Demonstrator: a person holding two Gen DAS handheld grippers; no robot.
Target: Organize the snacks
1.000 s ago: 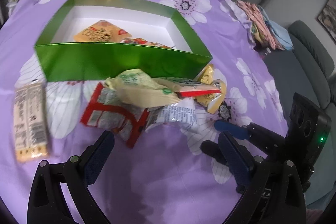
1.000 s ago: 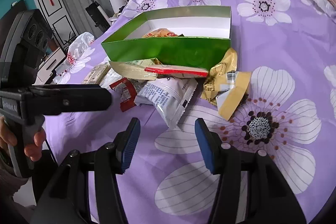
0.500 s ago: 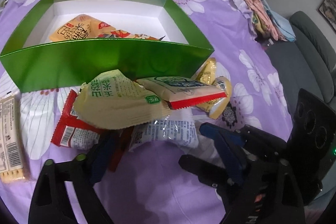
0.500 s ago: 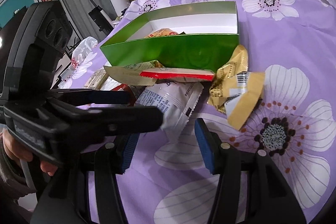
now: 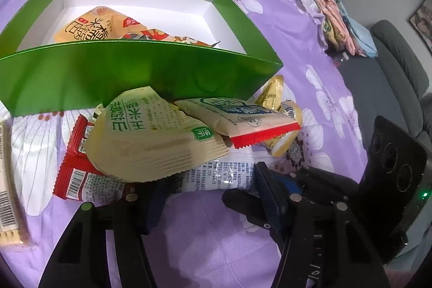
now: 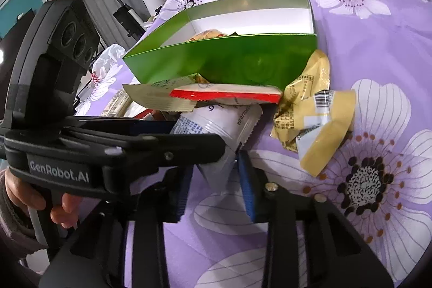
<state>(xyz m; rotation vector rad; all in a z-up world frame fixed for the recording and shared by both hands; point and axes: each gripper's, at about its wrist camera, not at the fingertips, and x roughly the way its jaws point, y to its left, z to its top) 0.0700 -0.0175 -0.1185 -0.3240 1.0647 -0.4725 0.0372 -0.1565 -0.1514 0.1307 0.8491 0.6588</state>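
Both jaws have just been closing. The right hand-held gripper (image 6: pixel 216 180) is clamped on the white snack packet (image 6: pixel 216 126). The left hand-held gripper (image 5: pixel 210 193) brackets the same packet's near edge; contact cannot be told. The snack pile lies on the purple desk cloth (image 5: pixel 202 247), against the green box (image 5: pixel 135 72).

My left gripper (image 5: pixel 208 196) and right gripper (image 6: pixel 213 180) sat low, crossed tip to tip, both angled down, jaws just closing in, hand (image 6: pixel 32 196) wrapped round the left handle.
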